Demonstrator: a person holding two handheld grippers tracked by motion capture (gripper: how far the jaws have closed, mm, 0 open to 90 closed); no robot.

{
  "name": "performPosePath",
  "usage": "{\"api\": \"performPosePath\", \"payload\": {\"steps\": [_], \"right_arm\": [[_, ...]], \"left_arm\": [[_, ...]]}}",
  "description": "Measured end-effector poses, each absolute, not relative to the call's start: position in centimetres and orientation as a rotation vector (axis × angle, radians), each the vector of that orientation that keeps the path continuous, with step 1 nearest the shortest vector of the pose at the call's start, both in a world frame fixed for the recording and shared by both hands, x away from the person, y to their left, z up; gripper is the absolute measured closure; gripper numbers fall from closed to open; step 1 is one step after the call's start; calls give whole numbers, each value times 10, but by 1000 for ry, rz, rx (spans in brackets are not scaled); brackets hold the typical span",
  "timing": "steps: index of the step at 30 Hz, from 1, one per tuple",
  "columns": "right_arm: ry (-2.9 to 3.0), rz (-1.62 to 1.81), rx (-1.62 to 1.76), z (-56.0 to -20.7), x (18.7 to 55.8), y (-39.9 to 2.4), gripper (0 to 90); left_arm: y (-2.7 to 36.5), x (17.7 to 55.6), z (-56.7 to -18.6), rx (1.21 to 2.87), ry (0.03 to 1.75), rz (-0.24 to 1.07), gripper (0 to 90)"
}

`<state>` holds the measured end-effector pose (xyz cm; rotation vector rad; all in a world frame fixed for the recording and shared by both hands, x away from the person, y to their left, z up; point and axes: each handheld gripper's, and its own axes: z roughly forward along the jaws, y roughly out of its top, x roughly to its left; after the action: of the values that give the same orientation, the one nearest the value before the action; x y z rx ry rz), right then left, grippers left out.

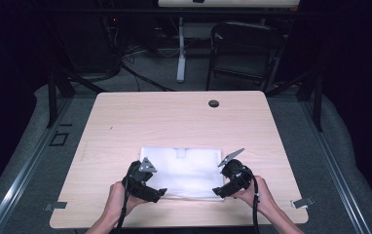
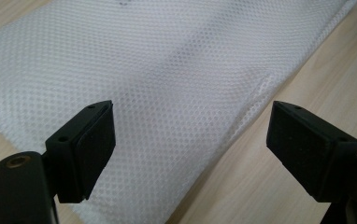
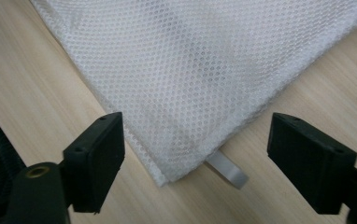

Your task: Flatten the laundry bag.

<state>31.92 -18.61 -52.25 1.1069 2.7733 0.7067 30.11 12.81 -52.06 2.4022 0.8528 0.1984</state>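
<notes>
The left gripper (image 1: 160, 192) stands with jaws wide, nothing pinched, at the near left corner of the white mesh cloth (image 1: 181, 170); the right gripper (image 1: 218, 191), equally wide and empty, sits at its near right corner. The cloth lies flat on the wooden table (image 1: 174, 117), toward its near edge.

This looks like a lab or recording studio set up for filmed handling work. A pale wooden desk (image 1: 184, 117) stands alone on grey carpet (image 1: 330, 146), ringed by black curtains (image 1: 359, 73) and dark metal frame posts (image 1: 52, 92). On the far side, loose cables (image 1: 135, 53) trail over the floor beside a black folding chair (image 1: 242, 48) and a white stand leg (image 1: 180, 48).
</notes>
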Motion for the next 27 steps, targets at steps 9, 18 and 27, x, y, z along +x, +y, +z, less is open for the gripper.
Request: {"api": "performPosePath", "payload": {"steps": [9,18,27], "right_arm": [[2771,751,1100,-519,318,-192,141],[2766,762,1112,-519,319,-193,155],[2782,752,1114,-521,320,-191,178]], "left_arm": [[111,304,-527,2441,790,164,177],[88,305,-536,2496,684,129,292],[70,308,-545,2566,608,111,475]]}}
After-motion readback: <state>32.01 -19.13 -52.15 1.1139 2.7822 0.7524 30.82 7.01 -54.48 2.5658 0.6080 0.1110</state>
